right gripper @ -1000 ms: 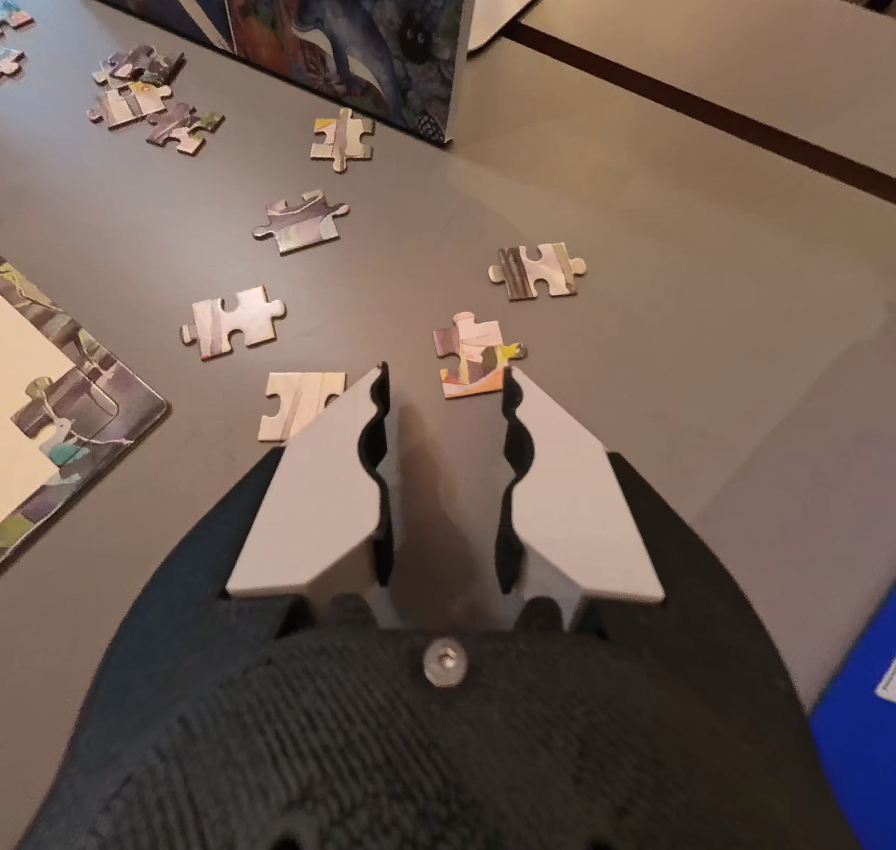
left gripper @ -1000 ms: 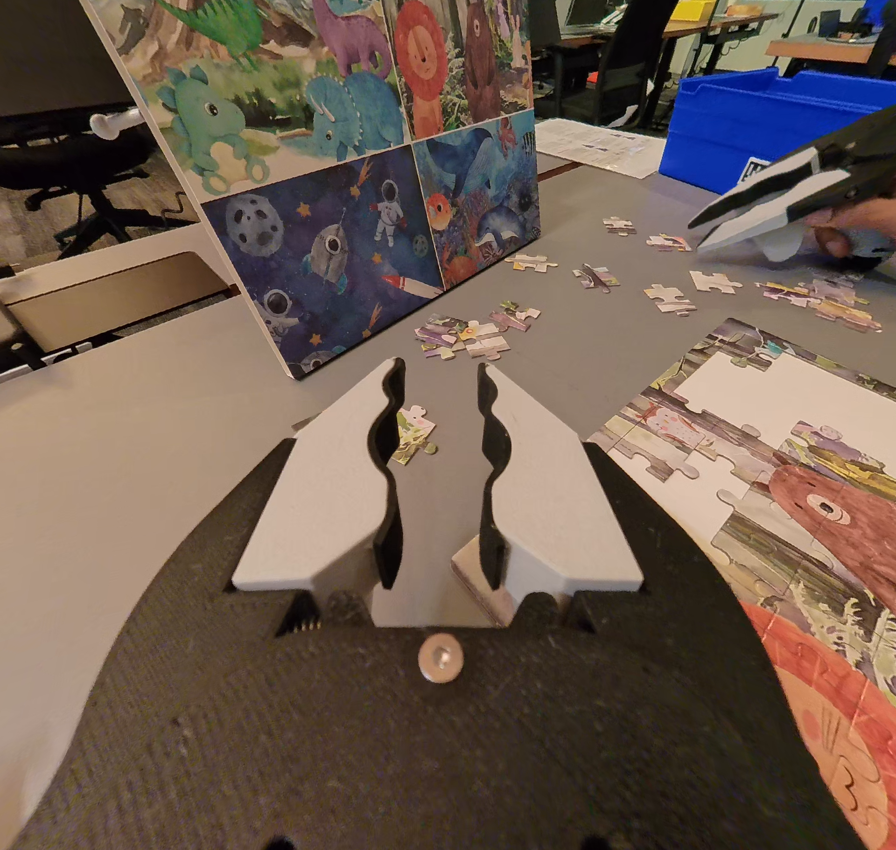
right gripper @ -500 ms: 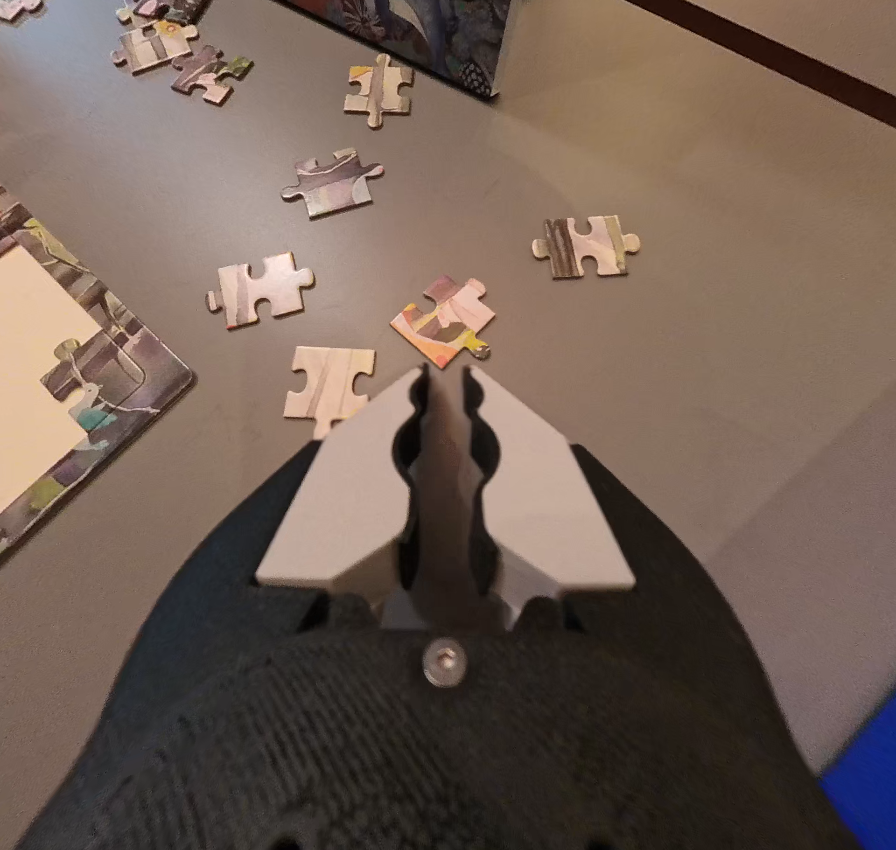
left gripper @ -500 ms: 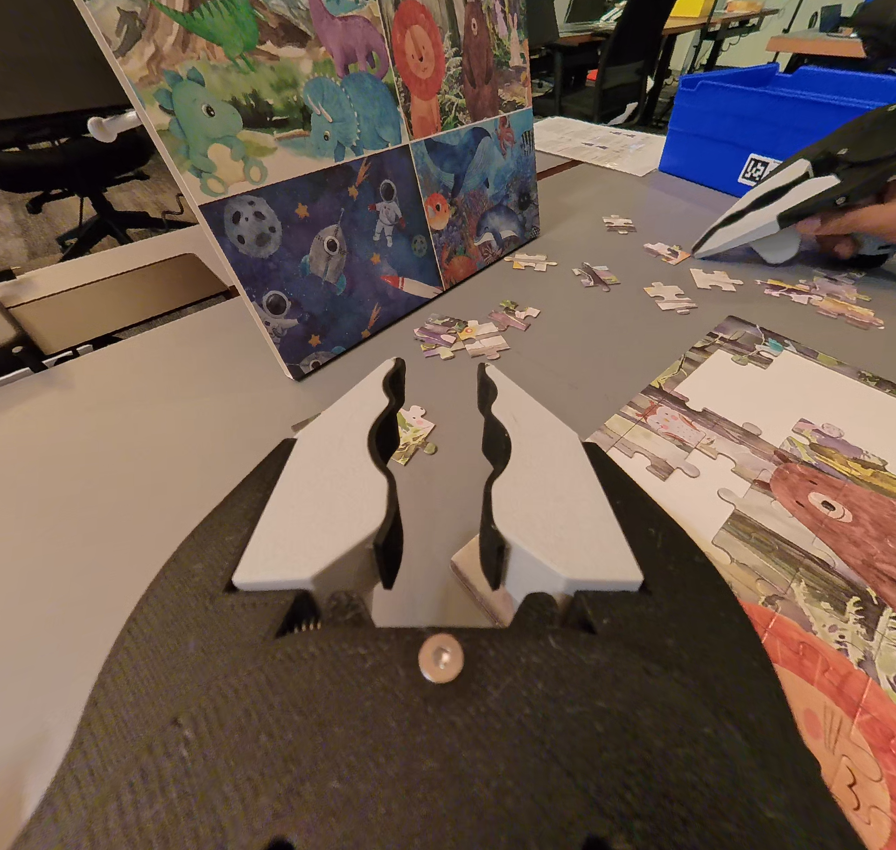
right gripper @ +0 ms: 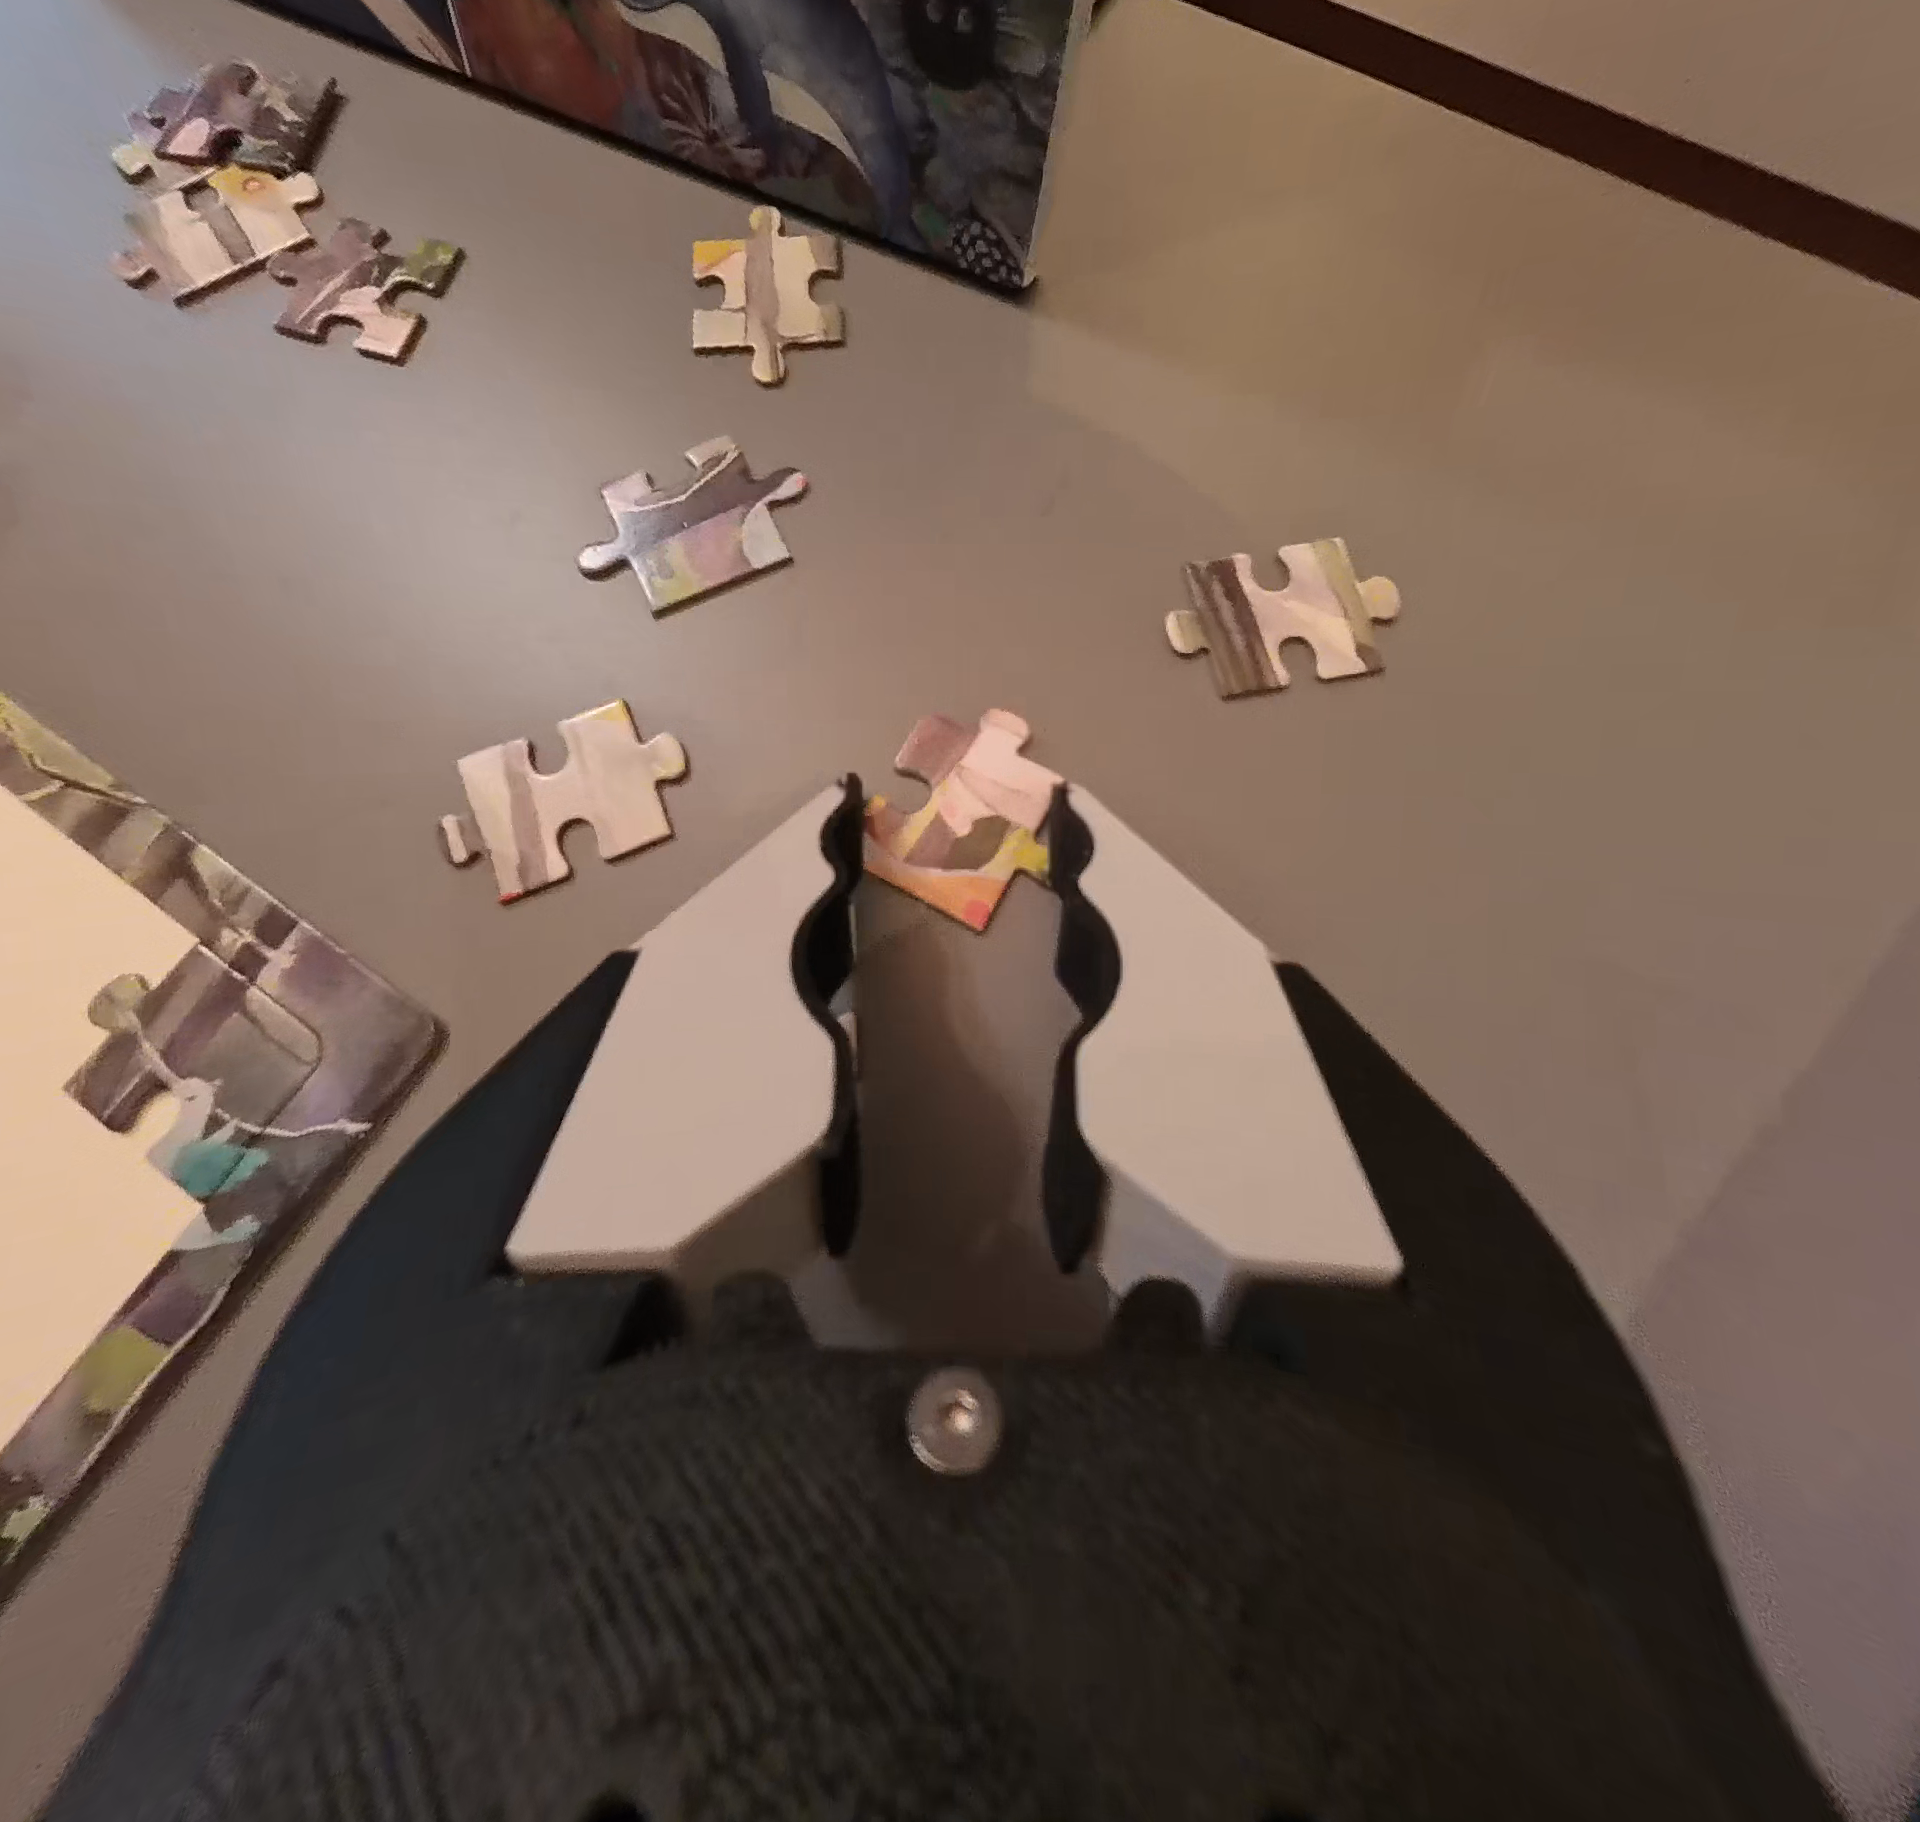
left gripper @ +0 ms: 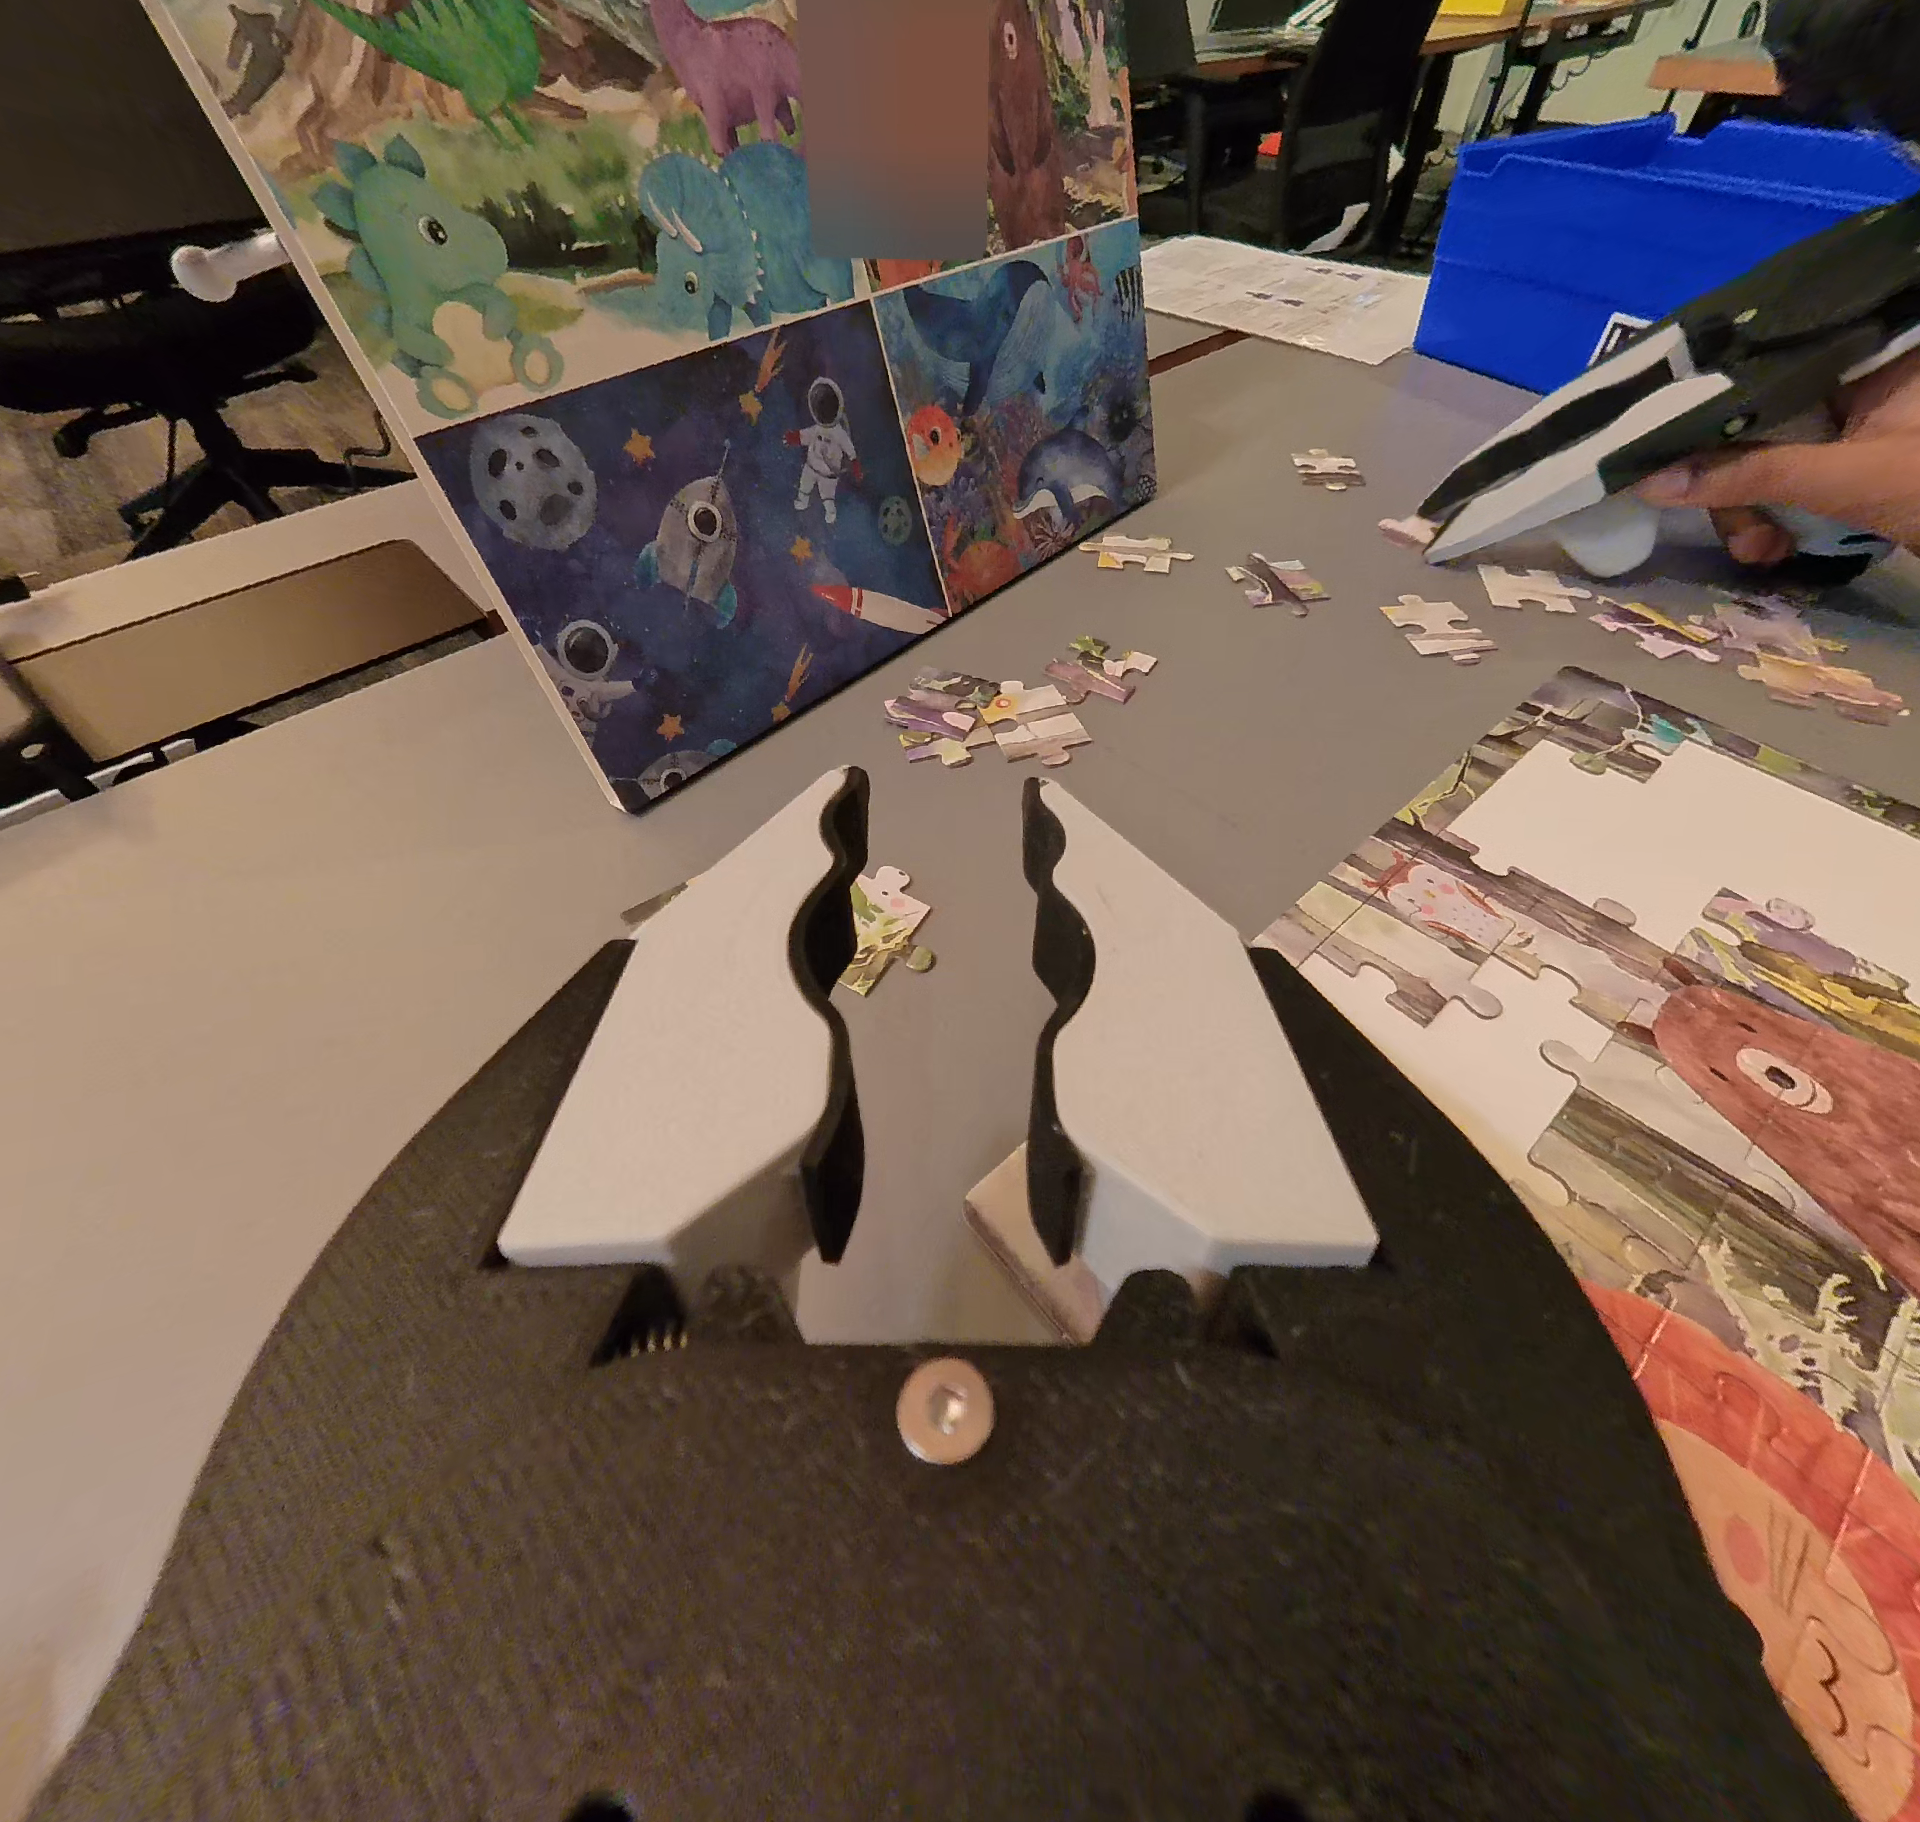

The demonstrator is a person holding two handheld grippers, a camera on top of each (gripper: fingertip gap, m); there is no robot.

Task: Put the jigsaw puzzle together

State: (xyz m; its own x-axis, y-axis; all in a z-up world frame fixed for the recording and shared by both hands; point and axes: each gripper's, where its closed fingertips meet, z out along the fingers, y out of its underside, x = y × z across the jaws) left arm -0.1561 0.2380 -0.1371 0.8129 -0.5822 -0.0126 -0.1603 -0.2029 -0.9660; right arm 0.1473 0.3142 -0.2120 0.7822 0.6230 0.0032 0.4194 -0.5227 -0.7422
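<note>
Lying between right tool (right gripper: 951,801) tips: puzzle piece (right gripper: 961,816)

Dim, warm light — wide-angle bending (edges blurred).

Printed sheet (left gripper: 1278,297) and label on blue bin (left gripper: 1621,338) carry writing, too small to read
</note>
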